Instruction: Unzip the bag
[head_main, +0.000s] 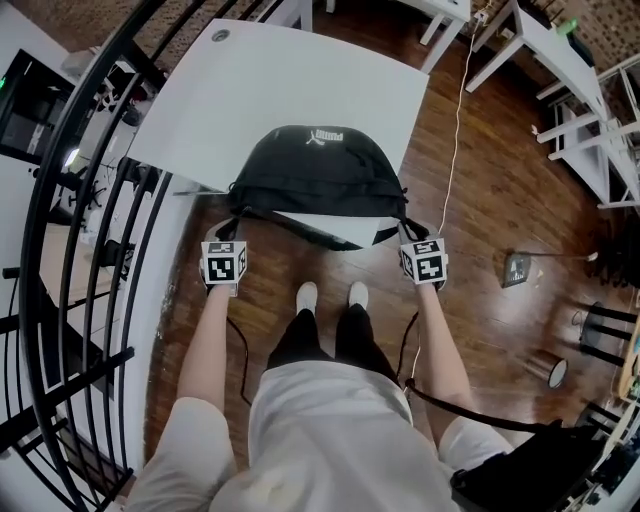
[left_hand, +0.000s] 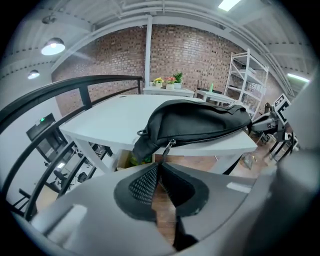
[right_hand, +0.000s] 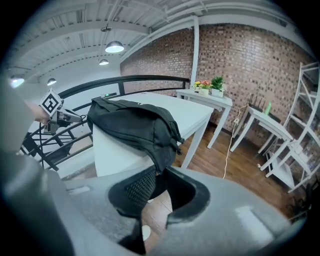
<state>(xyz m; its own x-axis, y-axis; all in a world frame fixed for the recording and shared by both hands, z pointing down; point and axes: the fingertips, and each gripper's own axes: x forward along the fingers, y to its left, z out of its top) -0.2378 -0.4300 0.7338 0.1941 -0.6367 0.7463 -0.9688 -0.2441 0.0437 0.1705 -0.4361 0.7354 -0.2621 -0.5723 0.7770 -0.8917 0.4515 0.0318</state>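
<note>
The bag (head_main: 318, 170) was seen to be black with a small white logo, and the table (head_main: 250, 90) white. The floor (head_main: 490, 190) was rendered in dark brown wood grain. Black-and-white square markers were carried on the left cube (head_main: 224, 264) and the right cube (head_main: 425, 260). The wall (right_hand: 250, 55) was patterned in red-brown brick.

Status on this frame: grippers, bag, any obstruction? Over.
Left gripper closed, empty, just short of the zipper pull. Right gripper pinching the bag by its end. Bag zipped shut. Nothing in the way.
</note>
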